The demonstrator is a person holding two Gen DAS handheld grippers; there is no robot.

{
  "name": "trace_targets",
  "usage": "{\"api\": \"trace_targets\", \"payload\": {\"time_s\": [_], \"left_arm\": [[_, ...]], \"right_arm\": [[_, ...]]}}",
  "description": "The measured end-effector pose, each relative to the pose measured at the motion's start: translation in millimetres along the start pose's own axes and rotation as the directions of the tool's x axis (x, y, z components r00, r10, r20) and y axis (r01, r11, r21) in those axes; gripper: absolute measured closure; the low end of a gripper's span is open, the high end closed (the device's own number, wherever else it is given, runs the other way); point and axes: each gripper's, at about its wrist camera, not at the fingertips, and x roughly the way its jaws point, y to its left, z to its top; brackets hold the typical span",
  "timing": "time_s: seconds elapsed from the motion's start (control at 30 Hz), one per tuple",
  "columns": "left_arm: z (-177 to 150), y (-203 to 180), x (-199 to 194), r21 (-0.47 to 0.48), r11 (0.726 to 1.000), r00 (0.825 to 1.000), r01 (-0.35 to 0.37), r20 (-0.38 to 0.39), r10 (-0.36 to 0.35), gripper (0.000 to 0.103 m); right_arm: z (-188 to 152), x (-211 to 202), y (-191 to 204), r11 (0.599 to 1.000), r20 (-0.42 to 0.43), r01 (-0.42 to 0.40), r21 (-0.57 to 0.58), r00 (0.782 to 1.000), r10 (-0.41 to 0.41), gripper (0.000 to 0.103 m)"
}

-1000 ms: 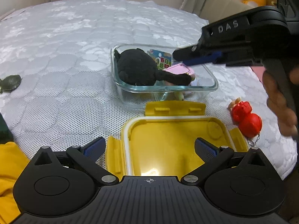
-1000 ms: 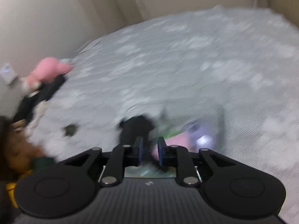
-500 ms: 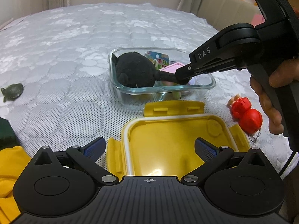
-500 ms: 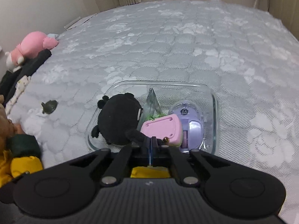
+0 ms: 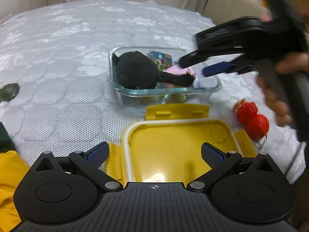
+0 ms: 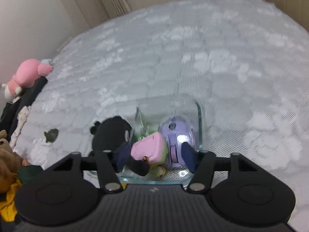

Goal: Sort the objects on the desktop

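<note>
Now the right gripper [image 6: 154, 157], jaws opening, hangs over the black plush [image 6: 112, 133] inside the glass container [image 6: 199, 119].

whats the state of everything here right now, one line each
glass container: uncovered, holding toys
yellow lid: off, lying flat in front of the container
black plush: inside the container, its tail draped across the pink item
pink item: inside, tilted
purple mouse: inside
right gripper: jaws opening, nothing pinched
left gripper: open over the lid
red toy: outside, on the bed
turtle: outside, on the bed
</note>
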Motion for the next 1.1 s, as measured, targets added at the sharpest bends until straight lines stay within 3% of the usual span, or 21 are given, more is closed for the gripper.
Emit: {"api": "trace_targets", "payload": {"time_s": [0.07,0.1,0.2,0.27,0.3,0.47,0.57,0.7,0.87,1.1], "left_arm": [[-1,-2,0,0.017,1.000,1.000,-0.012,-0.004,0.012,0.000],[-2,-1,1,0.017,1.000,1.000,-0.015,-0.005,0.015,0.000],[-2,4,4,-0.008,1.000,1.000,-0.010,-0.015,0.010,0.000],[-1,6,6,-0.028,1.000,1.000,-0.004,-0.018,0.003,0.000],[0,6,6,-0.031,1.000,1.000,-0.003,-0.017,0.003,0.000],[0,2,4,-0.008,1.000,1.000,-0.005,-0.011,0.005,0.000],[0,0,0,0.012,1.000,1.000,-0.019,-0.001,0.019,0.000],[0,-5,-2,0.038,0.999,1.000,-0.030,0.006,0.030,0.000],[1,-15,-3,0.056,0.997,0.999,-0.046,0.007,0.045,0.000],[-1,-39,-9,0.161,0.985,0.998,-0.056,-0.025,0.061,0.000]], "right_arm": [[0,17,-5,0.998,-0.031,-0.041,0.040,0.999,0.043,0.050],[-1,16,-5,0.999,0.004,-0.038,0.037,0.999,0.038,0.066],[2,6,-2,1.000,0.064,-0.023,-0.020,0.998,0.024,0.080],[2,-2,4,0.996,0.112,0.042,-0.074,0.993,-0.034,0.103],[2,-6,8,0.992,0.147,0.079,-0.100,0.987,-0.064,0.103],[6,-15,12,0.996,0.149,0.001,-0.093,0.989,0.012,0.099],[-4,-27,12,0.996,0.154,0.023,-0.090,0.988,-0.009,0.091],[-39,-72,-16,0.999,0.219,-0.014,-0.041,0.976,0.023,0.068],[-102,-116,-70,0.993,0.165,-0.080,0.088,0.984,0.064,0.048],[-177,-114,-98,0.974,0.066,-0.110,0.196,0.993,0.099,0.051]]}}
